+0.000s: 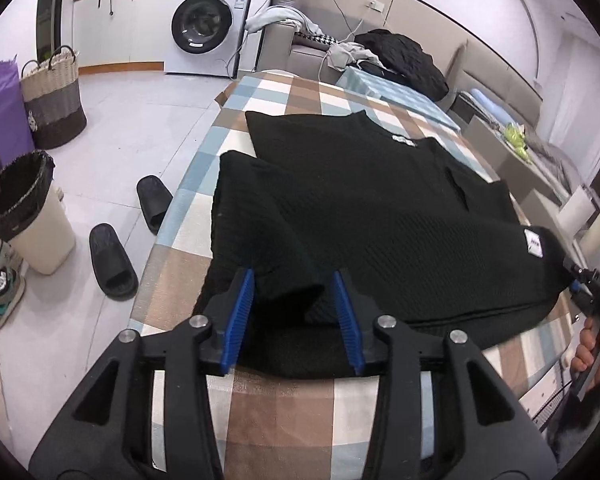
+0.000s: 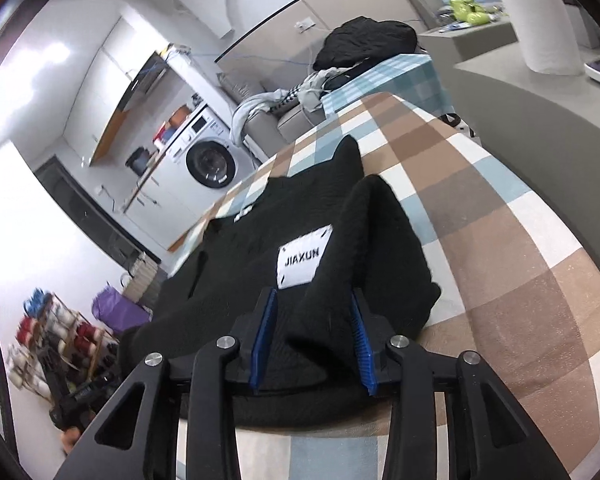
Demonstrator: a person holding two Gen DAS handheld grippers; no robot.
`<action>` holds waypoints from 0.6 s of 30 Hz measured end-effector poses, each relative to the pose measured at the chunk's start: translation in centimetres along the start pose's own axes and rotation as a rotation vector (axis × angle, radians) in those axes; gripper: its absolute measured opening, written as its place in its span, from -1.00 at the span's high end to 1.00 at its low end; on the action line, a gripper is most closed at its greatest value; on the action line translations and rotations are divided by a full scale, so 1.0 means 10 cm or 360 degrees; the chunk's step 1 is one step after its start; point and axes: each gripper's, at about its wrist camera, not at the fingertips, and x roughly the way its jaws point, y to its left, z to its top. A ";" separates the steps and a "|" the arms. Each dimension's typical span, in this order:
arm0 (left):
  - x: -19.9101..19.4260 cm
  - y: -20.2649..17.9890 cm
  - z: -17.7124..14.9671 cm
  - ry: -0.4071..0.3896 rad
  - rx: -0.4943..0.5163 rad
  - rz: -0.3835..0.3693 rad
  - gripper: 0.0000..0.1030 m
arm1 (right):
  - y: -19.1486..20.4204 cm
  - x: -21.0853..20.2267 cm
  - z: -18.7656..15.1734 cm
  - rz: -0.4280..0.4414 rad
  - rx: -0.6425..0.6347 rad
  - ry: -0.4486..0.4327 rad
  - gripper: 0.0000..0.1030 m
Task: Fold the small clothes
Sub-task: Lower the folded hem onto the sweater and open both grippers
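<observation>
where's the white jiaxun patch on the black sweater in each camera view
Left wrist: white patch at far right, on the black sweater edge, near the right gripper.
Right wrist: white patch at centre, just above the gripper's blue pads.
Shared landmark: washing machine.

black knit sweater (image 1: 372,208) — flat on the checkered cloth, sleeves folded in, white label up
</observation>
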 end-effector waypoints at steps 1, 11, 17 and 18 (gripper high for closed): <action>0.02 0.00 0.00 0.0008 -0.0014 0.0022 0.28 | 0.02 0.02 -0.01 -0.0013 -0.0017 0.0005 0.29; 0.07 0.03 -0.04 0.0127 0.0067 0.0004 0.19 | -0.07 0.04 -0.02 -0.0003 0.0027 0.0030 0.23; 0.04 0.08 -0.01 0.0030 0.0001 -0.0096 0.19 | -0.08 0.05 -0.03 0.0005 0.0030 0.0033 0.22; 0.06 0.06 -0.01 0.0031 0.0015 -0.0104 0.19 | -0.08 0.05 -0.03 0.0004 0.0029 0.0035 0.21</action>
